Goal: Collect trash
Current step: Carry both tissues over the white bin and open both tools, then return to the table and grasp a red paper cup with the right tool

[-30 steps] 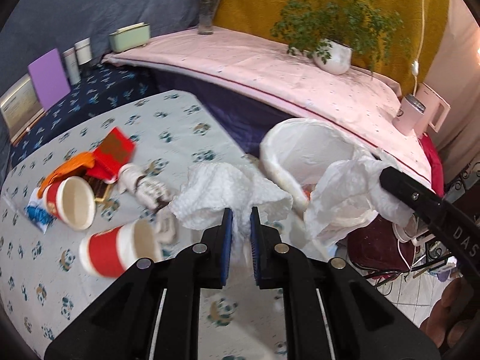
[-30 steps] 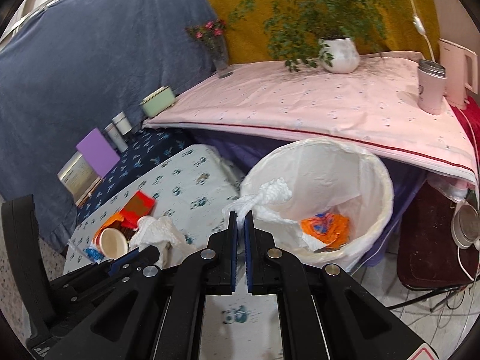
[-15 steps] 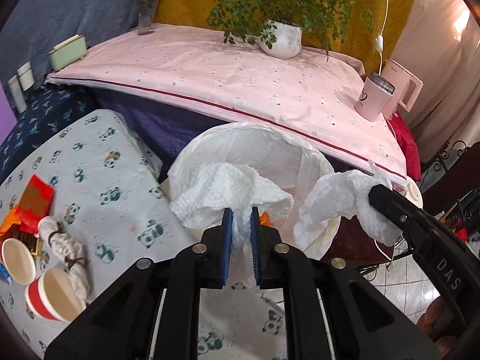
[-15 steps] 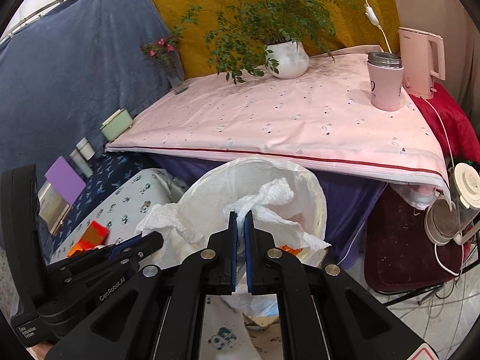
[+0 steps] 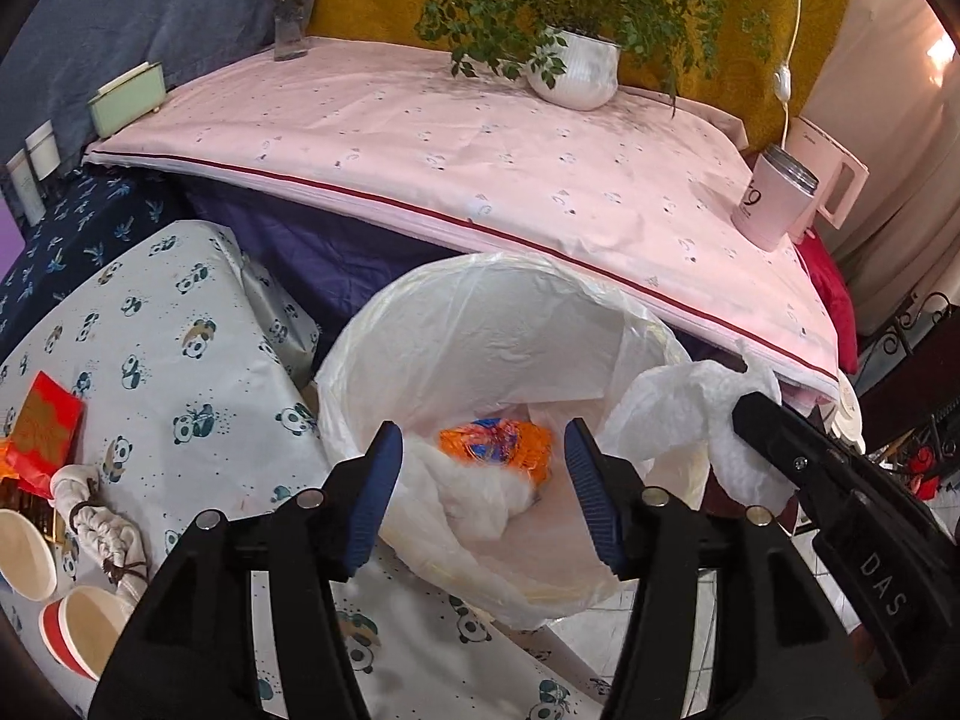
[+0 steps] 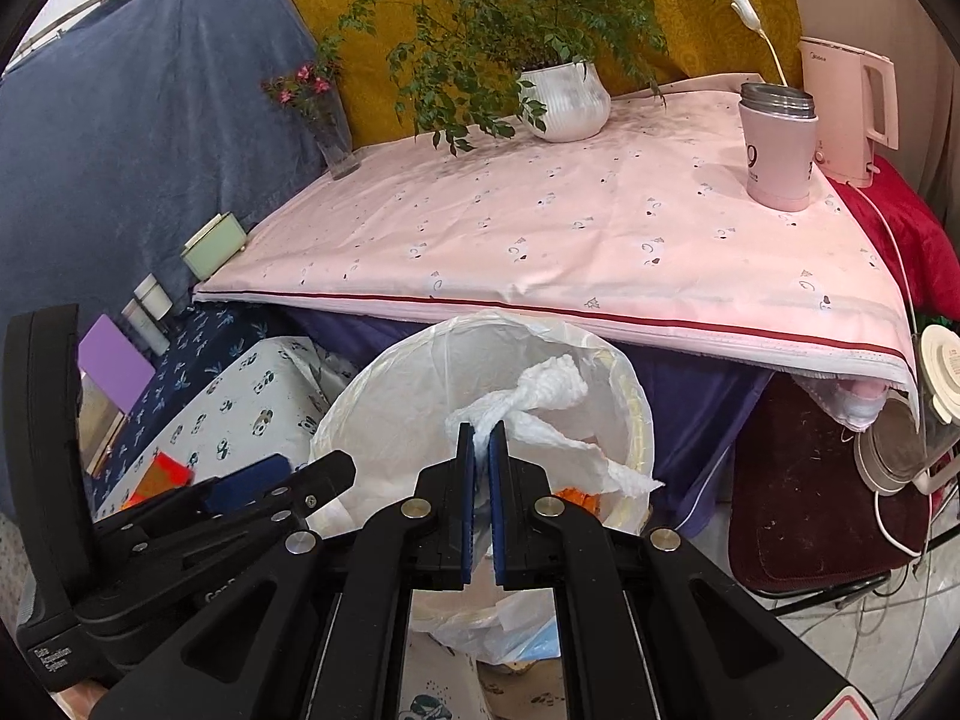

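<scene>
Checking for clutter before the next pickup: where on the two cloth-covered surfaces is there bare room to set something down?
The pink cloth is bare across its middle, between the vase, plant pot and tumbler. The panda cloth is free between the bin and red packet; its near-left corner is crowded with paper cups and a knotted rag.

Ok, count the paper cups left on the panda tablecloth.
2. Both lie at the left wrist view's lower left: one cup cut by the edge, one red-banded cup below it. Others may be out of frame.

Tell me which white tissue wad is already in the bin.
The wad lying beside the orange wrapper in the bin; the other is clamped in the right gripper.
</scene>
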Demonstrator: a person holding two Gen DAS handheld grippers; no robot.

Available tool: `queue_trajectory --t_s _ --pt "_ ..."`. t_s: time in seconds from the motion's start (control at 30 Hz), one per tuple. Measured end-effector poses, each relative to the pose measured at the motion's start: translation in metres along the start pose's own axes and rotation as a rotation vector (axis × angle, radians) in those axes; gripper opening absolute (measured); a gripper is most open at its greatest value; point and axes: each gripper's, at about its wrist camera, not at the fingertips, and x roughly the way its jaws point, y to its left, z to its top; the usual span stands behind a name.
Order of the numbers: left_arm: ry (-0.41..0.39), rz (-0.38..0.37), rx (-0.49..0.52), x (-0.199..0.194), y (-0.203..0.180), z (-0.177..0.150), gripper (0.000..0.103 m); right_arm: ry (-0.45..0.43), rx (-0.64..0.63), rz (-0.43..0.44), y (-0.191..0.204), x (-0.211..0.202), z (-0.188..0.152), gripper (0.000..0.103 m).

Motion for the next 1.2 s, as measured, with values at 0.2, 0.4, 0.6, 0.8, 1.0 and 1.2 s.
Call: queue_trajectory --t_s 0.2,0.4,0.6,0.8,1.0,1.2 --pt "-0.009 0.019 -0.022 -0.006 0.013 -0.002 0.054 0.008 -0.018 0.004 0.009 0.008 0.002 0.005" --pt "-0.037 0.051 -0.063 -0.018 0.028 -0.007 0.067 -0.015 -0.042 0.007 0.024 0.008 0.005 0.021" --pt "-0.069 0.087 -0.113 -0.037 0.047 -0.015 0.072 -0.035 -0.075 0.02 0.046 -0.003 0.006 0.032" --pt "-0.091 0.121 -0.173 -0.063 0.075 -0.029 0.073 -0.038 -0.112 0.057 0.072 -0.017 -0.002 0.04" --pt "-0.114 0.208 -0.243 -0.094 0.114 -0.051 0.073 -0.013 -0.157 0.1 0.106 -0.026 -0.02 0.041" --pt "-0.114 0.311 -0.307 -0.124 0.158 -0.079 0.073 0.03 -0.202 0.156 0.142 -0.03 -0.045 0.041"
